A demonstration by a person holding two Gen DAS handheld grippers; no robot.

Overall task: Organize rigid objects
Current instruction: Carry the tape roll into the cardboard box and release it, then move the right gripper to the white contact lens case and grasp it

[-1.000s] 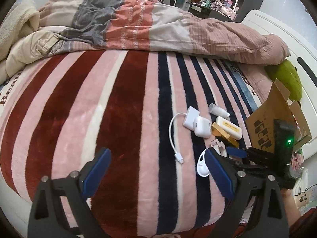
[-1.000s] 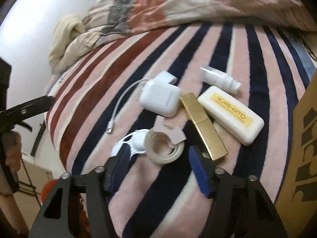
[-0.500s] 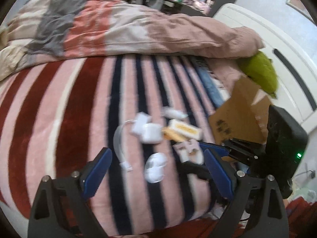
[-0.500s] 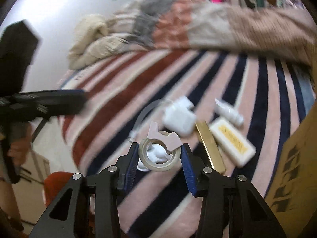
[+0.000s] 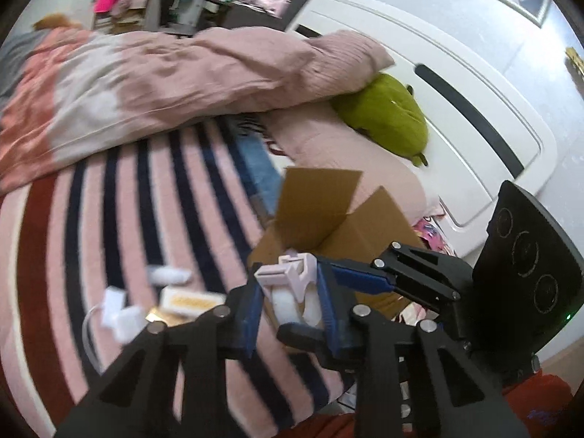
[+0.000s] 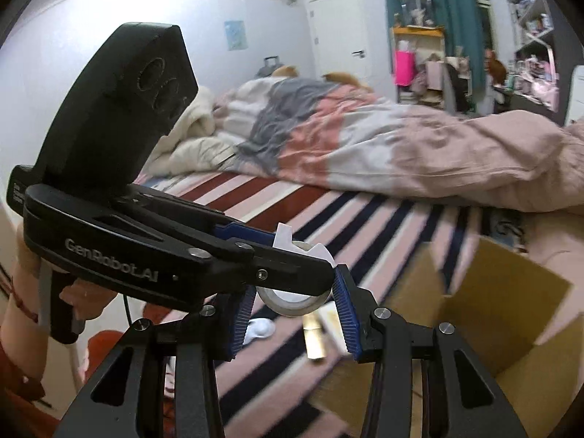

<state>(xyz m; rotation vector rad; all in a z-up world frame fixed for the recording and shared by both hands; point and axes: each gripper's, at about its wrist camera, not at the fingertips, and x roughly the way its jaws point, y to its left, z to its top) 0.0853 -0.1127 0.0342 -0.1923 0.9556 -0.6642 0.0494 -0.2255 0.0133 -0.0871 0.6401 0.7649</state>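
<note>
Blue ribbed pads line both sets of fingers. The right gripper clamps a tape roll by its outer rim, one pad on each side; its jaws have settled in this grip. The roll carries a pale pink dispenser tab at its top. The left gripper has come across from the other side, and its jaws are closing with the same tape roll between them; in the left wrist view the pads stand at the roll's two flat faces, contact not confirmed because of motion blur. Both tools thus meet at the roll, which hangs in the air above the bed, clear of the blanket.

Just below and behind the roll, on the striped blanket, lie the remaining items: a gold bar, a white case with a yellow label, a white charger with cable, a small white bottle and a white curved piece.

Beside them, to the right, an open cardboard box stands on the bed, flaps raised, interior not visible.

Farther back, a crumpled duvet crosses the bed, a green plush cushion rests against the white headboard, and cluttered shelves fill the far wall.
</note>
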